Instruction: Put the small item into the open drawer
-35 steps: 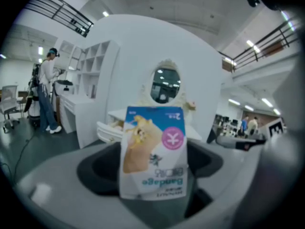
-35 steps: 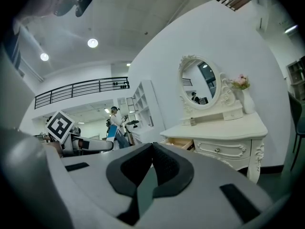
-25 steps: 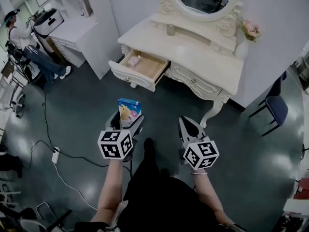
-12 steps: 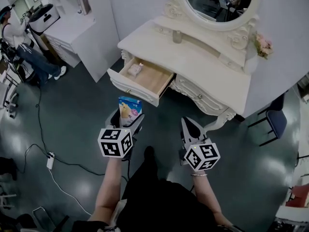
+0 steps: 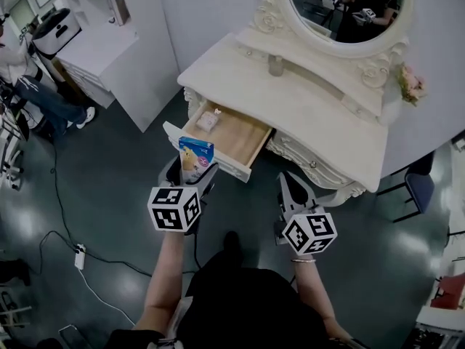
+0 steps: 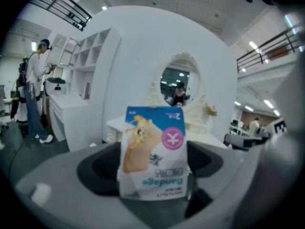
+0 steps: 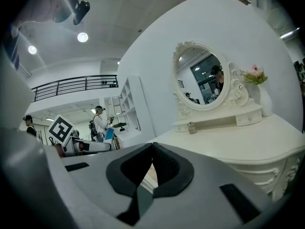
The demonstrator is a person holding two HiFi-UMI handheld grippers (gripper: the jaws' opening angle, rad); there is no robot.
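Observation:
My left gripper is shut on a small blue-and-white packet printed with a yellow picture and a pink badge; the packet stands upright between the jaws. In the head view it hangs just in front of the open wooden drawer of the white dressing table. A small pink item lies in the drawer's left end. My right gripper is shut with nothing in it, below the table's front right; its jaws meet at the tips.
An oval mirror tops the table, with a small jar and pink flowers beside it. A white cabinet stands left. A person is at the far left. Cables cross the dark floor.
Both grippers and the packet have come closer to the dressing table; the open drawer now sits right ahead of the packet. The grip on the packet is unchanged.

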